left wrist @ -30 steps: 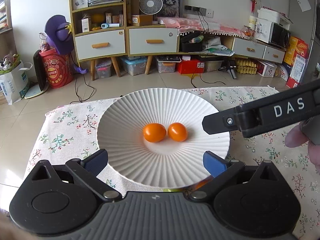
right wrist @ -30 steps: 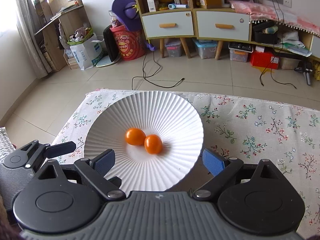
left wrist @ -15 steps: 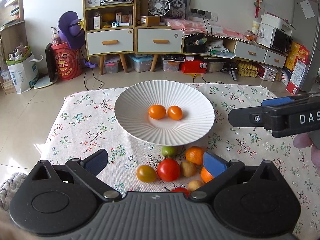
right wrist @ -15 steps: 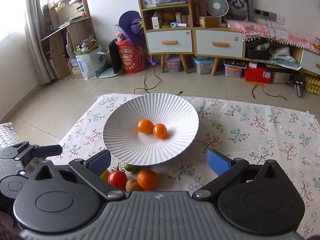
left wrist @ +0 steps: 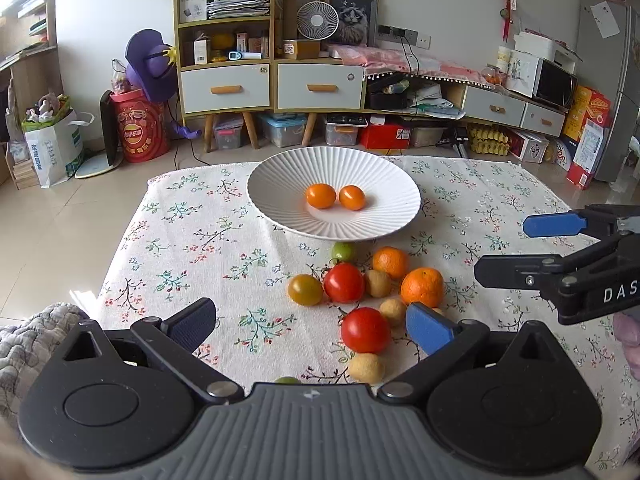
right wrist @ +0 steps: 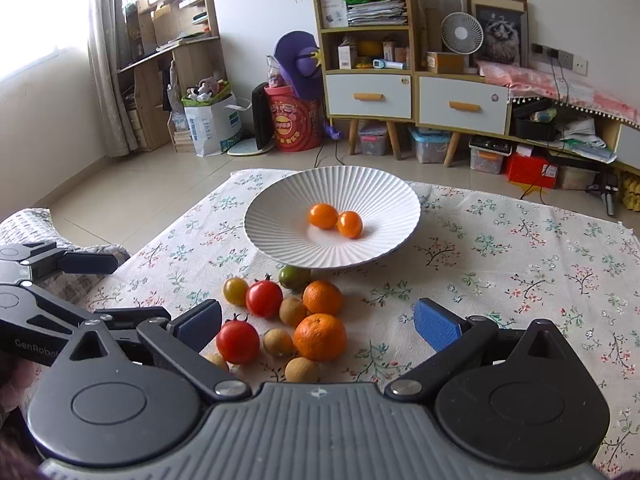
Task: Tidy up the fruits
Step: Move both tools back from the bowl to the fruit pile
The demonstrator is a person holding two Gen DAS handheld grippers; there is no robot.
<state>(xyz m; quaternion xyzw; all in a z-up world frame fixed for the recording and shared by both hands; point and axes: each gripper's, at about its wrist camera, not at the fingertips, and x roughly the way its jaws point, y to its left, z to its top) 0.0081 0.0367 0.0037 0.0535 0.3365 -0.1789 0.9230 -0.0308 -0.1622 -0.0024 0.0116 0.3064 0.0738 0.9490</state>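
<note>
A white ribbed plate (left wrist: pixel 276 208) (right wrist: pixel 272 248) on the floral cloth holds two orange tomatoes (left wrist: pixel 321 195) (right wrist: pixel 323 216). In front of it lies a loose heap of fruit: red tomatoes (left wrist: pixel 344 282) (right wrist: pixel 237 341), oranges (left wrist: pixel 422 286) (right wrist: pixel 320 337), a yellow tomato (left wrist: pixel 305 289), a green fruit (left wrist: pixel 343 251) and small tan fruits (left wrist: pixel 366 367). My left gripper (left wrist: pixel 310 326) stands open, its fingers low over the near side of the heap. My right gripper (right wrist: pixel 318 322) is open too, with nothing pressed between its pads; in the left wrist view the right gripper (left wrist: pixel 516 248) sits at the right.
The floral cloth (left wrist: pixel 192 248) covers a low surface, with tiled floor beyond its left and far edges. A grey quilted fabric (left wrist: pixel 24 336) lies at the near left. Cabinets, boxes and a red bucket (left wrist: pixel 138 130) stand along the far wall.
Both grippers have drawn back from the plate. The heap of fruit in front of the plate has come into view. The two orange tomatoes stay on the plate.
</note>
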